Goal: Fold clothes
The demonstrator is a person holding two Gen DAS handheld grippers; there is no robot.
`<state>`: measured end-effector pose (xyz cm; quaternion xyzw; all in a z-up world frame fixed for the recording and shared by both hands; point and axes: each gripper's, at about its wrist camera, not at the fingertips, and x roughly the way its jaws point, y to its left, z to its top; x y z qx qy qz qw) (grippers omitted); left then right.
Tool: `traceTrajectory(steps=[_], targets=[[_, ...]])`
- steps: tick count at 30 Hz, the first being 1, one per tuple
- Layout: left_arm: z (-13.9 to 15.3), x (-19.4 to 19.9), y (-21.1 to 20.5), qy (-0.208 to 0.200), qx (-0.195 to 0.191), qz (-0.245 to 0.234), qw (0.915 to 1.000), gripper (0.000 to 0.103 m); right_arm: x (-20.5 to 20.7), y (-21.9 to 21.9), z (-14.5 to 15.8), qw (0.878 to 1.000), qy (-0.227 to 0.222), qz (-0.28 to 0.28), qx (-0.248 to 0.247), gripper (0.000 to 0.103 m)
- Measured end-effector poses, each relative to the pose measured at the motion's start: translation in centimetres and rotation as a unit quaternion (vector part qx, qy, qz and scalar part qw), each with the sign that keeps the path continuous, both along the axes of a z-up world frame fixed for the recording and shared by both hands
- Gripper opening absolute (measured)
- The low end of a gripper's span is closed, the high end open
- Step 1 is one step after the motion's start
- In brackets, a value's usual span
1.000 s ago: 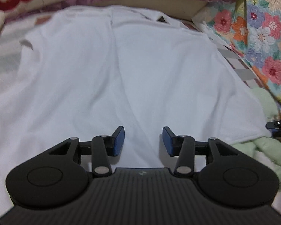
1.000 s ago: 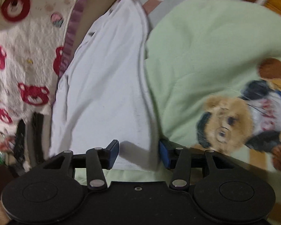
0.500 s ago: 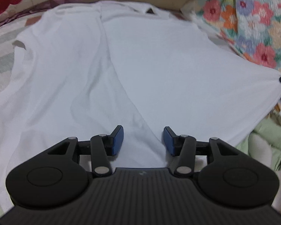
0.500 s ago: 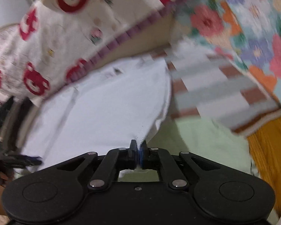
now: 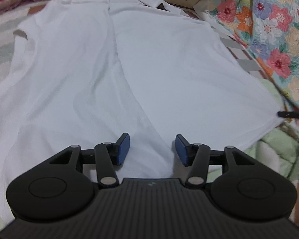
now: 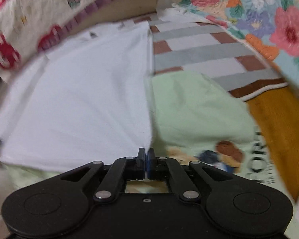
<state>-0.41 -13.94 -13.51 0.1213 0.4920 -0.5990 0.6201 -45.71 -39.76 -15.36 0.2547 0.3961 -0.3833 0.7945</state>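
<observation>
A white shirt (image 5: 169, 69) lies spread on the bed, collar at the far end, with a long crease down its middle. My left gripper (image 5: 152, 147) is open and empty, hovering just above the shirt's near hem. My right gripper (image 6: 146, 155) is shut on the shirt's (image 6: 79, 99) near right corner and holds it lifted and taut. The right gripper's tip shows at the right edge of the left wrist view (image 5: 289, 114), pulling that corner outward.
A pale green blanket (image 6: 199, 109) with a teddy bear print lies under the shirt's right side. A striped sheet (image 6: 199, 45) and a floral quilt (image 5: 273, 29) lie to the right. A red bear-print cover (image 6: 20, 20) runs along the far side.
My right gripper closed on the shirt's right corner, lifted it and pulled it outward, stretching the hem. My left gripper stayed open over the near hem.
</observation>
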Motion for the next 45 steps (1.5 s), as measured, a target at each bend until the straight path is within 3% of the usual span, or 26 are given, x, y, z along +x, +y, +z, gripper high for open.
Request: traceTrajectory(steps=[2, 4, 5, 8, 10, 13, 15, 17, 18, 22, 26, 28, 31, 34, 35, 36, 37, 40, 42, 43, 45], targets=[[0.2, -0.1, 0.4, 0.039, -0.007, -0.004, 0.9992, 0.052, -0.1, 0.0, 0.2, 0.999, 0.027, -0.013, -0.018, 0.0], [0.8, -0.3, 1.1, 0.037, -0.015, -0.003, 0.9992, 0.054, -0.2, -0.1, 0.9, 0.997, 0.058, -0.035, -0.043, 0.001], [1.2, -0.4, 1.5, 0.035, -0.018, -0.002, 0.9992, 0.054, -0.2, -0.2, 1.3, 0.995, 0.068, -0.042, -0.055, 0.007], [2.9, 0.9, 3.0, -0.029, -0.03, 0.057, 0.9975, 0.057, 1.4, -0.6, 3.5, 0.996, 0.035, -0.011, -0.076, 0.01], [3.8, 2.5, 4.0, -0.076, -0.026, 0.12, 0.9896, 0.06, 4.3, -0.5, 4.2, 0.997, 0.003, 0.04, -0.062, 0.011], [3.7, 5.6, 5.9, -0.115, 0.002, 0.224, 0.9678, 0.06, 9.9, 0.2, 4.6, 0.99, -0.044, 0.131, -0.031, 0.014], [2.6, 7.9, 7.4, -0.095, 0.02, 0.274, 0.9568, 0.06, 14.3, 1.2, 4.6, 0.978, -0.071, 0.195, -0.01, 0.02], [1.5, 10.2, 8.9, -0.072, 0.038, 0.322, 0.9433, 0.06, 19.3, 2.7, 4.2, 0.959, -0.094, 0.267, 0.018, 0.026], [1.2, 11.1, 9.3, -0.061, 0.038, 0.331, 0.9409, 0.06, 21.5, 3.5, 4.0, 0.949, -0.098, 0.297, 0.027, 0.028], [0.2, 13.5, 9.7, -0.031, 0.034, 0.347, 0.9368, 0.06, 30.4, 7.5, 3.3, 0.904, -0.088, 0.417, 0.037, 0.031], [-1.2, 14.5, 9.1, 0.023, 0.02, 0.348, 0.9369, 0.061, 36.6, 10.7, 3.1, 0.867, -0.065, 0.493, 0.023, 0.036], [-1.9, 14.8, 8.6, 0.044, 0.014, 0.348, 0.9364, 0.063, 38.2, 12.1, 2.5, 0.858, -0.056, 0.509, 0.028, 0.036], [-2.8, 15.3, 7.9, 0.043, 0.018, 0.353, 0.9346, 0.063, 39.4, 13.9, 1.5, 0.846, -0.04, 0.53, 0.03, 0.037], [-2.9, 16.1, 7.4, 0.045, 0.007, 0.366, 0.9297, 0.063, 40.2, 14.4, 0.1, 0.843, -0.027, 0.537, 0.024, 0.037], [-3.0, 16.3, 7.3, 0.045, 0.003, 0.37, 0.9279, 0.061, 40.4, 14.5, -0.3, 0.842, -0.024, 0.538, 0.023, 0.038], [-3.1, 16.5, 7.2, 0.045, -0.002, 0.374, 0.9262, 0.049, 40.4, 14.4, -0.5, 0.844, -0.027, 0.535, 0.028, 0.04], [-3.2, 16.7, 7.1, 0.045, -0.007, 0.379, 0.9243, 0.008, 40.4, 14.4, -0.7, 0.845, -0.029, 0.532, 0.033, 0.04], [-1.5, 15.6, 7.5, 0.002, -0.039, 0.403, 0.9142, 0.006, 40.4, 14.1, -1.2, 0.85, -0.036, 0.523, 0.049, 0.04], [0.9, 13.9, 7.1, -0.07, -0.049, 0.391, 0.9163, 0.006, 40.4, 13.8, -1.3, 0.849, -0.05, 0.52, 0.078, 0.043], [1.3, 13.2, 6.7, -0.102, -0.041, 0.381, 0.9181, 0.006, 40.3, 13.5, -1.4, 0.848, -0.058, 0.518, 0.098, 0.043], [0.1, 13.3, 6.0, -0.112, 0.008, 0.381, 0.9178, 0.007, 40.1, 13.1, -1.7, 0.849, -0.068, 0.507, 0.134, 0.043]])
